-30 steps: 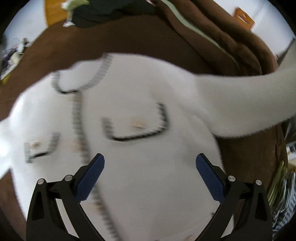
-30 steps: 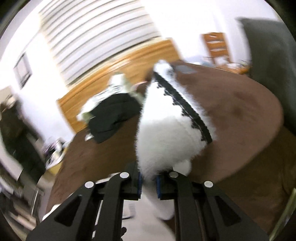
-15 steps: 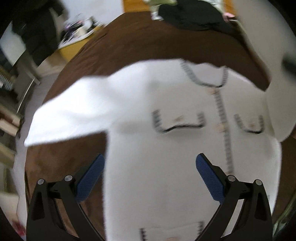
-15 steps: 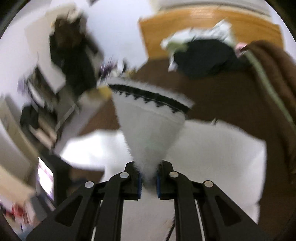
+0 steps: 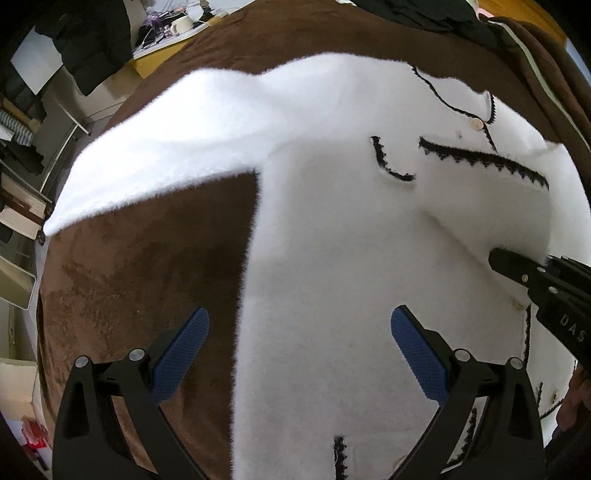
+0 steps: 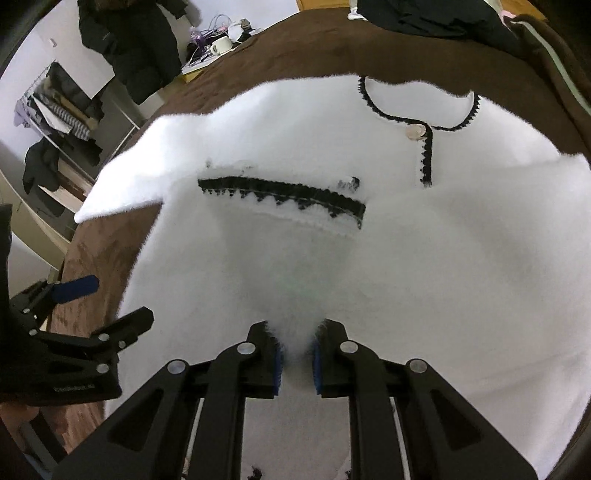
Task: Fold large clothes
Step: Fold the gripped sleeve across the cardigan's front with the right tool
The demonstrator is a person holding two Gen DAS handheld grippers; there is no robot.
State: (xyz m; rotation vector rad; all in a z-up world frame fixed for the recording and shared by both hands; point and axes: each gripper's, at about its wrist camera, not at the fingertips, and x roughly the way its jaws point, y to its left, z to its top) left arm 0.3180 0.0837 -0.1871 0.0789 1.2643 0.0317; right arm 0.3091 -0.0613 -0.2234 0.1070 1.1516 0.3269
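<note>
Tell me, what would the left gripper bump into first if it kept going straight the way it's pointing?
Probably the fluffy white cardigan with black trim spread on the brown blanket. The open left gripper points steeply down over the cardigan's side edge; depth is hard to judge.

sleeve [image 6: 295, 258] swung down across cardigan [image 5: 332, 258], right claw [image 6: 297, 358] lowered

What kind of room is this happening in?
Most likely a bedroom: the white cardigan lies on a bed with a brown bedspread, a wooden headboard stands behind it, and a clothes rack stands alongside.
</note>
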